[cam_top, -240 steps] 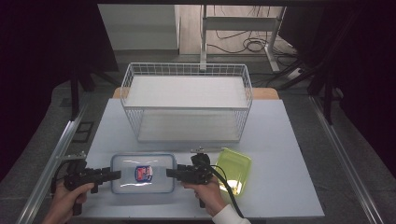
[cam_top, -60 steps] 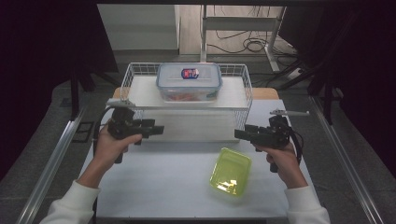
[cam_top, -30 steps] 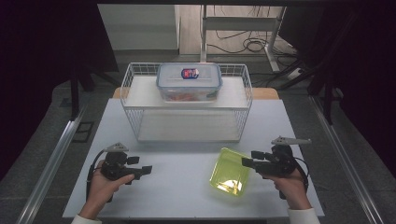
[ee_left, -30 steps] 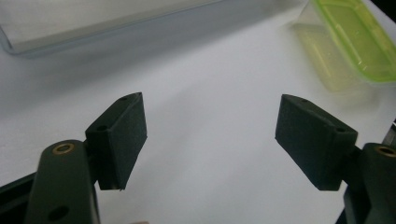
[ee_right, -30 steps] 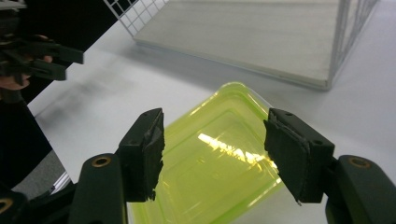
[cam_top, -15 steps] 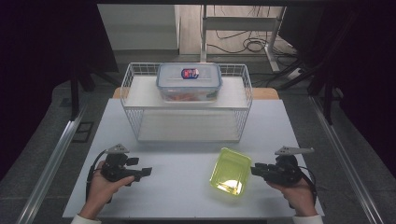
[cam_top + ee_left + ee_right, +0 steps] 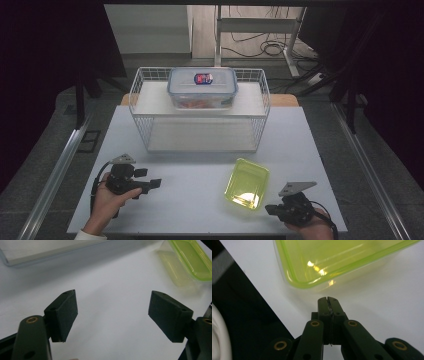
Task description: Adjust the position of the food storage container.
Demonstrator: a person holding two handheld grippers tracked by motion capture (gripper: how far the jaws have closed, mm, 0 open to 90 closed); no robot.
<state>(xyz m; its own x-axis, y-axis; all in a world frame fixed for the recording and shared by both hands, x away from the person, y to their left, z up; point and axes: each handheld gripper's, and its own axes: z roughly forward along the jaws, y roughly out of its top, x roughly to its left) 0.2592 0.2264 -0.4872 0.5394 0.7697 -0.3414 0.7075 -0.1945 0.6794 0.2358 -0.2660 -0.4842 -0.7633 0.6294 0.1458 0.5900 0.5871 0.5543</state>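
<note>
White table (image 7: 200, 200), seen from above. A wire basket (image 7: 260, 107) stands at the far middle; a clear lidded box (image 7: 202, 89) with a blue rim and a red and blue label sits on the shelf inside it.

The yellow-green tray (image 7: 247, 184) lies flat on the table, on the near right, well apart from the basket. It sits open side up, with light glinting off its floor.

Right gripper (image 7: 270, 210): low at the near right edge of the table, just beside the tray's near corner but not touching it. In the right gripper view its jaws have just been closing and now meet pad to pad, with nothing between them; the tray's rounded corner (image 7: 297, 282) sits just ahead of the tips.

Left gripper (image 7: 156, 183): held in the left hand (image 7: 112, 200) at the near left, pointing across the table toward the tray. In the left gripper view its jaws stand wide apart over bare table, holding nothing, with the tray (image 7: 192, 260) farther off at the upper right.
</note>
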